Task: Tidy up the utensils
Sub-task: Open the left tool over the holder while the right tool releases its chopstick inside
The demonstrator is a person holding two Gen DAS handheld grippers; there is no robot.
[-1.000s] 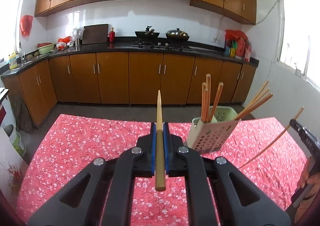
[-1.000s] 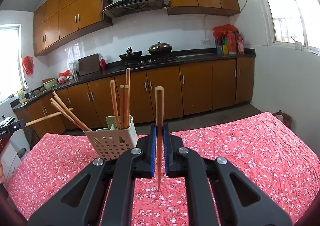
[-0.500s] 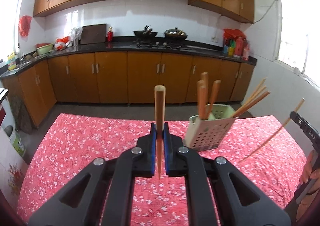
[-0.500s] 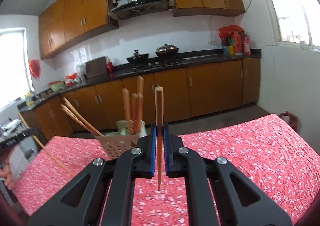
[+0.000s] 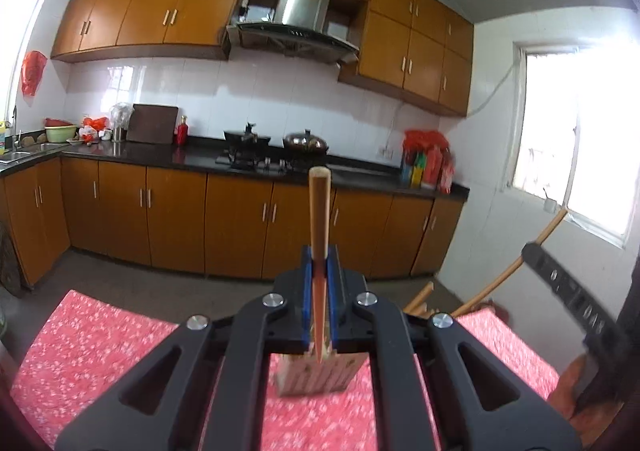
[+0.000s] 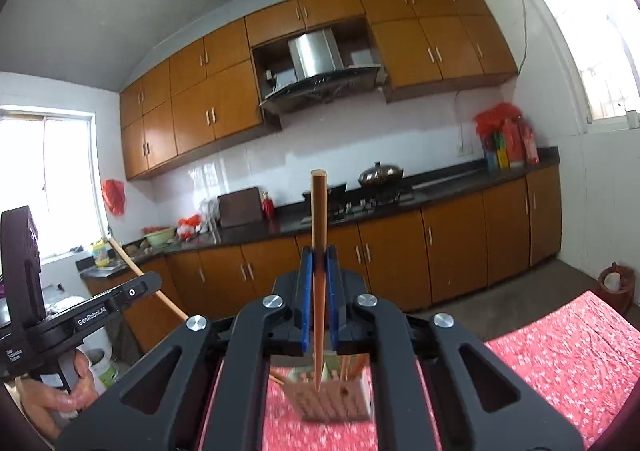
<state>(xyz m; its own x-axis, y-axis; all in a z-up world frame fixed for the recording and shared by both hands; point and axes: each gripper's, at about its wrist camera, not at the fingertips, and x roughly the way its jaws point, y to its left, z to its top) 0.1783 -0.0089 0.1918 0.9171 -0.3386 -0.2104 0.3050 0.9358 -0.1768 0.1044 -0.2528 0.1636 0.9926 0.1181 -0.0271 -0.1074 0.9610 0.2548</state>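
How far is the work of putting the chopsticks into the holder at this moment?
Done: several chopsticks already stand in the perforated holder on the red tablecloth. In hand: the left gripper clamps one chopstick upright, and the right gripper clamps another chopstick, both above the holder. Left: lowering these two in. No loose chopsticks show on the cloth.

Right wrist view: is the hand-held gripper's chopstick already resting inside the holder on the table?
No, the chopstick is clamped upright in the right hand-held gripper, above the holder.

L+R wrist cams | face level | share stove wall (image 5: 280,91), holder (image 6: 332,399)
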